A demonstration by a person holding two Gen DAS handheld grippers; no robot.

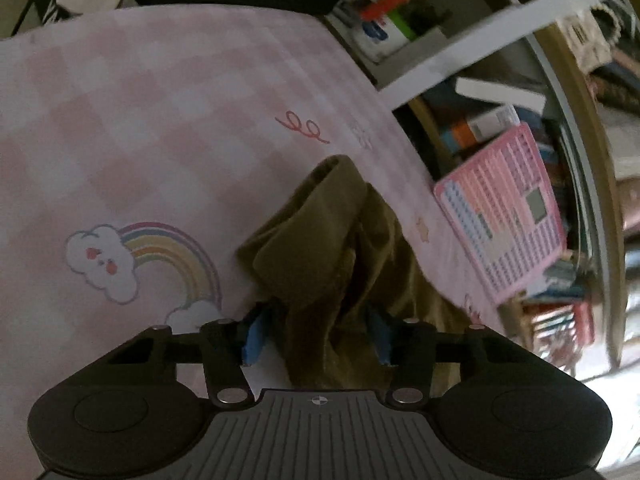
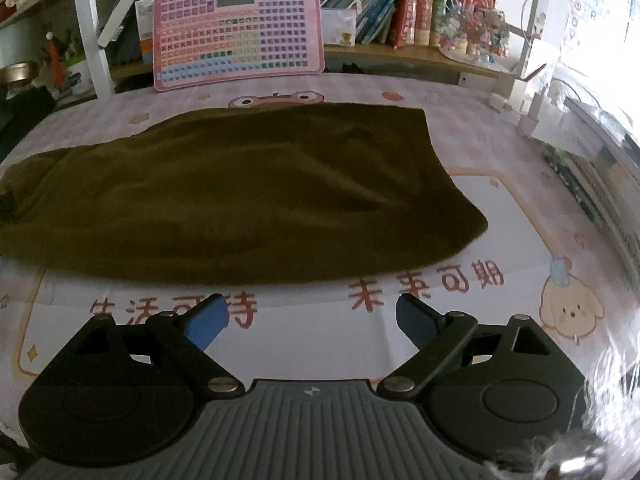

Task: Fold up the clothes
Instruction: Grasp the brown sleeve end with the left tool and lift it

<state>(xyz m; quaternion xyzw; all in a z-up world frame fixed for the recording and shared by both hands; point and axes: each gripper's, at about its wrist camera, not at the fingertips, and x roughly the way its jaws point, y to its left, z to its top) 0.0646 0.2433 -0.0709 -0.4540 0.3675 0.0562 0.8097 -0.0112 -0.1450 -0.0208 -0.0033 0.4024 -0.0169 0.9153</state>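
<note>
The left gripper (image 1: 318,332) held a bunched end of the olive-brown garment (image 1: 340,264) between its blue pads (image 1: 254,334), lifted over the pink checked table cover (image 1: 140,128). The right gripper (image 2: 310,322) stood wide, with nothing between its pads, just in front of the near edge of the garment (image 2: 248,192). The garment lay spread flat on the middle of the table, reaching toward the far edge, where a pink keyboard toy (image 2: 238,32) leaned on the bookshelf (image 2: 420,12).

A pink keypad toy (image 2: 238,32) leans against a bookshelf (image 2: 400,54) behind the pink tablecloth (image 2: 500,216).
</note>
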